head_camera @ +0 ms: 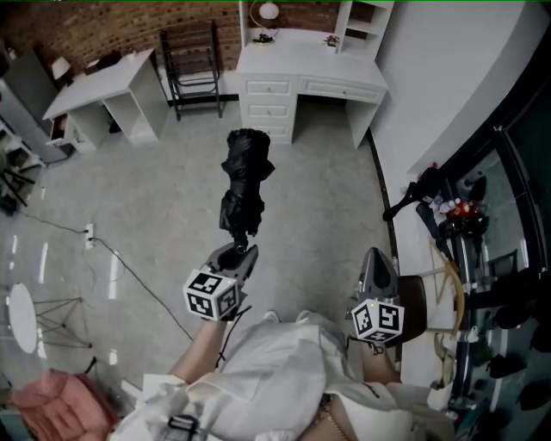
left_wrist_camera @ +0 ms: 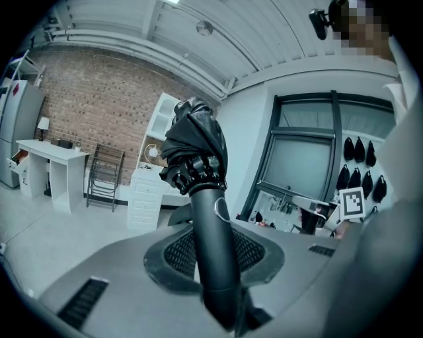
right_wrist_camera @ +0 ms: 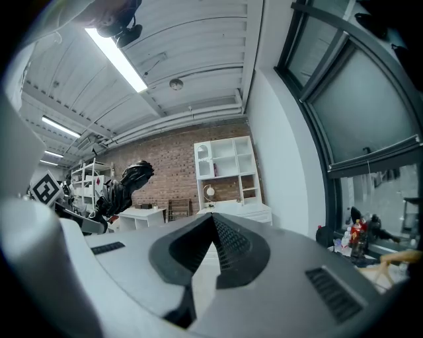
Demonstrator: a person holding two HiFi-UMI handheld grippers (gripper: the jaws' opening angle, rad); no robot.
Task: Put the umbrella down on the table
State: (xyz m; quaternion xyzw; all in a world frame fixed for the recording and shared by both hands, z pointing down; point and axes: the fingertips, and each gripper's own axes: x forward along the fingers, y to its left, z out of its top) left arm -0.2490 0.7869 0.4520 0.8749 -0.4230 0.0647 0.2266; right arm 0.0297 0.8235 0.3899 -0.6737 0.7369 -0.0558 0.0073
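Room: a grey floor [head_camera: 155, 198] is seen below; white benches [head_camera: 284, 65] stand by a brick wall [head_camera: 129, 21].
Umbrella [head_camera: 245, 185]: folded, black, held upright in the air over the floor, well apart from any bench.
Left claw [head_camera: 242, 248]: clamped on the handle [left_wrist_camera: 213, 244].
Right claw [head_camera: 376, 263]: jaws together, nothing between them.
Done: the umbrella is grasped, it seems.
Left: it is not yet brought to a bench, laid down and released.

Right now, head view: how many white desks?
2. A plain desk upper left by the brick wall; a drawer desk top centre, beyond the umbrella. Others may be out of frame.
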